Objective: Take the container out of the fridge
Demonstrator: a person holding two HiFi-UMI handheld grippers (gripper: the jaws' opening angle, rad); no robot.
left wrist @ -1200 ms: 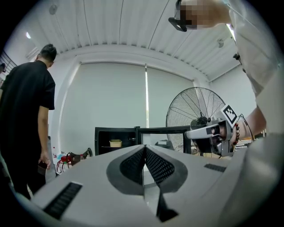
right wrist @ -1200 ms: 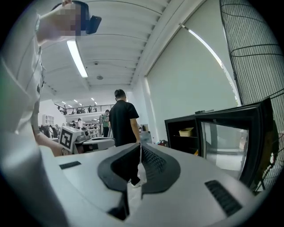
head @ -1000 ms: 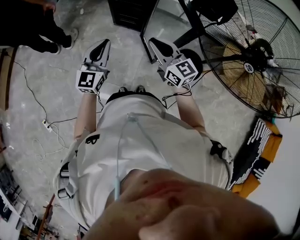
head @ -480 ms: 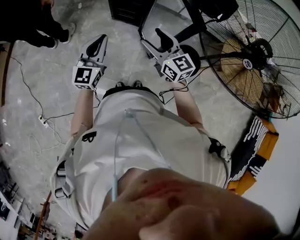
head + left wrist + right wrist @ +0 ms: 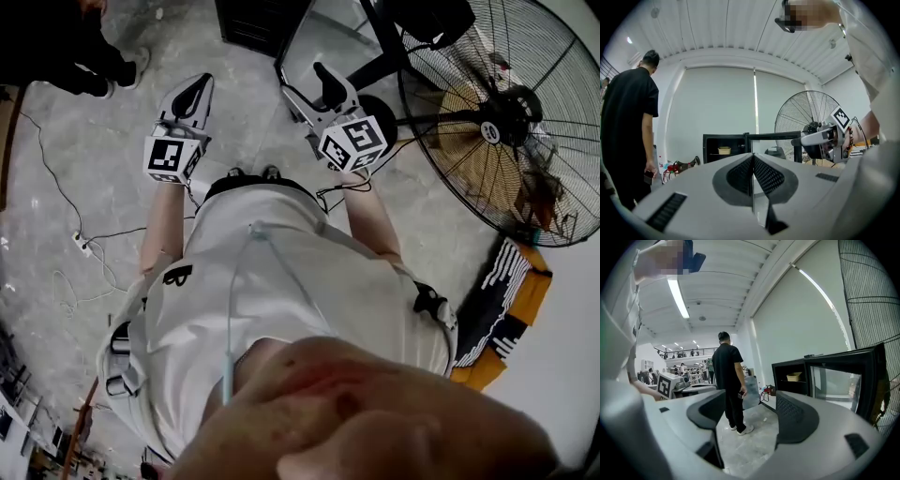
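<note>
The small black fridge (image 5: 723,146) stands ahead with its glass door (image 5: 840,379) swung open. A pale yellow container (image 5: 724,150) sits on its shelf, also seen in the right gripper view as the container (image 5: 793,377). In the head view the fridge (image 5: 255,23) lies beyond both grippers. My left gripper (image 5: 195,94) is shut and empty, its jaws meeting at the left gripper (image 5: 753,174). The jaws of my right gripper (image 5: 303,81) are opening, with nothing between them in the right gripper (image 5: 752,416) view. Both are held in the air, well short of the fridge.
A big floor fan (image 5: 497,122) stands right of the fridge. A person in black (image 5: 729,380) stands left of it, near the open side. A power strip (image 5: 86,248) and cables trail on the concrete floor at left. A yellow-and-black object (image 5: 511,309) lies at right.
The right gripper's jaws have gone from shut to wide apart. Both grippers have shifted slightly forward toward the fridge.
</note>
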